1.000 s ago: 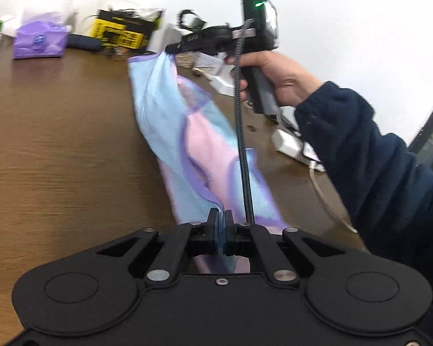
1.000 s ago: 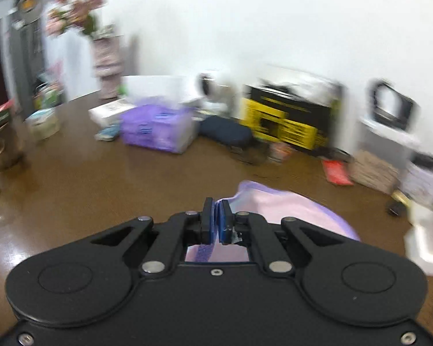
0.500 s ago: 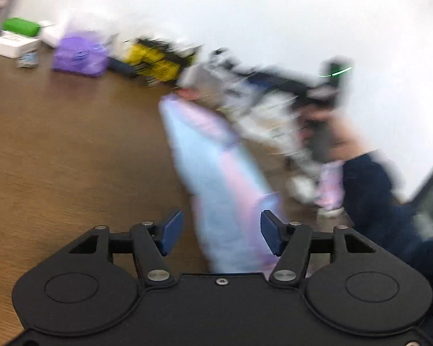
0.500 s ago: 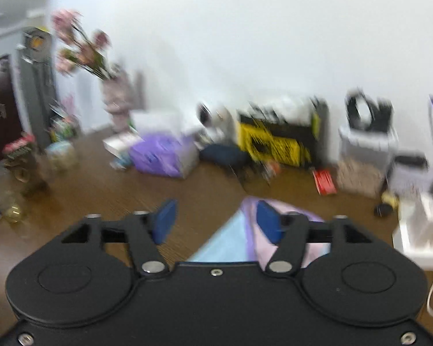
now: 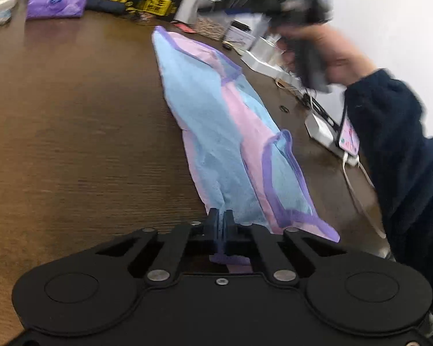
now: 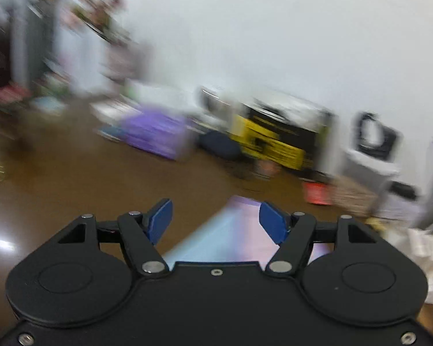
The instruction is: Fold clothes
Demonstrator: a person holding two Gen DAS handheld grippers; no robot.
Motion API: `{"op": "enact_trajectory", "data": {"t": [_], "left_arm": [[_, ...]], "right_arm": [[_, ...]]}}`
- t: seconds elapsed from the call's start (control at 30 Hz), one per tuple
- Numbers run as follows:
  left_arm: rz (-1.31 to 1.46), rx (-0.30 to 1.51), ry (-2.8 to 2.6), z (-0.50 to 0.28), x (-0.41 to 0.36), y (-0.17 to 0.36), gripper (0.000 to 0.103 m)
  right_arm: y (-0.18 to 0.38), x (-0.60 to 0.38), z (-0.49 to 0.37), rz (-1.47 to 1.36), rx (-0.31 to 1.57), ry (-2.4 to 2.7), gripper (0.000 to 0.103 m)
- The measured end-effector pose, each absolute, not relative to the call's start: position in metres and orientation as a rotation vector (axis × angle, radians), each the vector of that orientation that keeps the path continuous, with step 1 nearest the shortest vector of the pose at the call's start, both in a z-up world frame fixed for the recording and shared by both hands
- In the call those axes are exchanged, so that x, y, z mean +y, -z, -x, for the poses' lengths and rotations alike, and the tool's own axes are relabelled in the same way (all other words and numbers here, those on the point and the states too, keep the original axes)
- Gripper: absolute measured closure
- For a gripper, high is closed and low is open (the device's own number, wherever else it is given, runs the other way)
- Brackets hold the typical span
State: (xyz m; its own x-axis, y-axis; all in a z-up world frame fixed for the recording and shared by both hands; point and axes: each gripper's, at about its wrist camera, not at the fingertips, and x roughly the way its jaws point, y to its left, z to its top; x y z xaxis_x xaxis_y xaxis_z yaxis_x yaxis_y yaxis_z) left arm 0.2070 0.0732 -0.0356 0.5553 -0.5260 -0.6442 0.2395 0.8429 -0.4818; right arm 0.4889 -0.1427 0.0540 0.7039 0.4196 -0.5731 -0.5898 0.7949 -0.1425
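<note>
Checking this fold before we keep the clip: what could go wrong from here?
1. The left gripper is shut on the near edge of the cloth, while the right gripper is closing with the far end between its pads but not yet pinched; it may miss.
2. The right wrist view is blurred by motion, so aim is uncertain.
3. Clutter and a white cable beside the cloth could snag.
</note>
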Motion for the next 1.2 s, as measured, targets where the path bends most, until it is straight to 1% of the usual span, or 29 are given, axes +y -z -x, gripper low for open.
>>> {"op": "enact_trajectory", "data": {"t": [0.07,0.13,0.17,0.23,0.27,0.3,0.47,0.57,0.63,0.67,0.7,0.73,0.77,0.8,0.83,0.9,0.97,1.03,1.07,1.1,1.13,1.2], "left_arm": [[0.377,0.873,0.448,-0.207,0.074,0.035,0.102],[0.382,0.875,0.432,-0.208,0.075,0.034,0.102],[0.383,0.877,0.423,-0.209,0.077,0.035,0.102],[0.396,0.877,0.409,-0.211,0.081,0.036,0.102],[0.402,0.878,0.405,-0.213,0.084,0.036,0.102],[0.412,0.876,0.398,-0.213,0.087,0.037,0.102],[0.409,0.869,0.369,-0.211,0.093,0.036,0.103],[0.415,0.869,0.343,-0.212,0.093,0.035,0.102],[0.46,0.877,0.314,-0.211,0.096,0.035,0.102],[0.482,0.881,0.3,-0.211,0.098,0.035,0.101],[0.475,0.877,0.287,-0.21,0.095,0.03,0.098],[0.466,0.869,0.283,-0.209,0.097,0.029,0.095],[0.44,0.834,0.289,-0.202,0.101,0.023,0.087],[0.43,0.796,0.302,-0.192,0.105,0.016,0.075],[0.437,0.766,0.315,-0.185,0.106,0.01,0.069],[0.458,0.722,0.348,-0.173,0.108,0.002,0.048],[0.497,0.707,0.397,-0.164,0.111,0.0,0.045],[0.533,0.687,0.403,-0.155,0.117,-0.001,0.045],[0.537,0.669,0.394,-0.151,0.116,-0.003,0.043],[0.51,0.655,0.381,-0.15,0.107,-0.005,0.041],[0.493,0.651,0.378,-0.152,0.102,-0.005,0.041],[0.339,0.648,0.409,-0.154,0.061,-0.01,0.04]], "right_arm": [[-0.034,-0.132,-0.519,0.31,0.597,-0.596,0.043],[-0.024,-0.122,-0.54,0.306,0.606,-0.586,0.046],[-0.02,-0.118,-0.549,0.304,0.608,-0.58,0.049],[-0.011,-0.108,-0.569,0.294,0.63,-0.585,0.067],[-0.007,-0.103,-0.575,0.29,0.645,-0.593,0.092],[-0.004,-0.102,-0.577,0.293,0.645,-0.595,0.099],[-0.004,-0.089,-0.589,0.277,0.539,-0.544,0.099],[0.0,-0.084,-0.605,0.274,0.564,-0.54,0.099],[0.003,-0.082,-0.606,0.294,0.581,-0.535,0.098],[0.003,-0.081,-0.606,0.304,0.587,-0.531,0.093],[0.0,-0.082,-0.602,0.304,0.586,-0.527,0.086],[-0.01,-0.087,-0.591,0.298,0.57,-0.532,0.081],[-0.022,-0.094,-0.578,0.297,0.538,-0.549,0.074],[-0.034,-0.101,-0.563,0.302,0.507,-0.562,0.069],[-0.047,-0.11,-0.547,0.306,0.476,-0.575,0.068],[-0.071,-0.127,-0.519,0.299,0.429,-0.604,0.068],[-0.107,-0.164,-0.465,0.249,0.363,-0.657,0.065],[-0.128,-0.201,-0.412,0.189,0.327,-0.703,0.056],[-0.137,-0.219,-0.388,0.164,0.311,-0.722,0.041],[-0.141,-0.23,-0.371,0.156,0.301,-0.727,0.035],[-0.147,-0.253,-0.338,0.151,0.278,-0.731,0.034],[-0.151,-0.279,-0.304,0.152,0.269,-0.727,0.033]]}}
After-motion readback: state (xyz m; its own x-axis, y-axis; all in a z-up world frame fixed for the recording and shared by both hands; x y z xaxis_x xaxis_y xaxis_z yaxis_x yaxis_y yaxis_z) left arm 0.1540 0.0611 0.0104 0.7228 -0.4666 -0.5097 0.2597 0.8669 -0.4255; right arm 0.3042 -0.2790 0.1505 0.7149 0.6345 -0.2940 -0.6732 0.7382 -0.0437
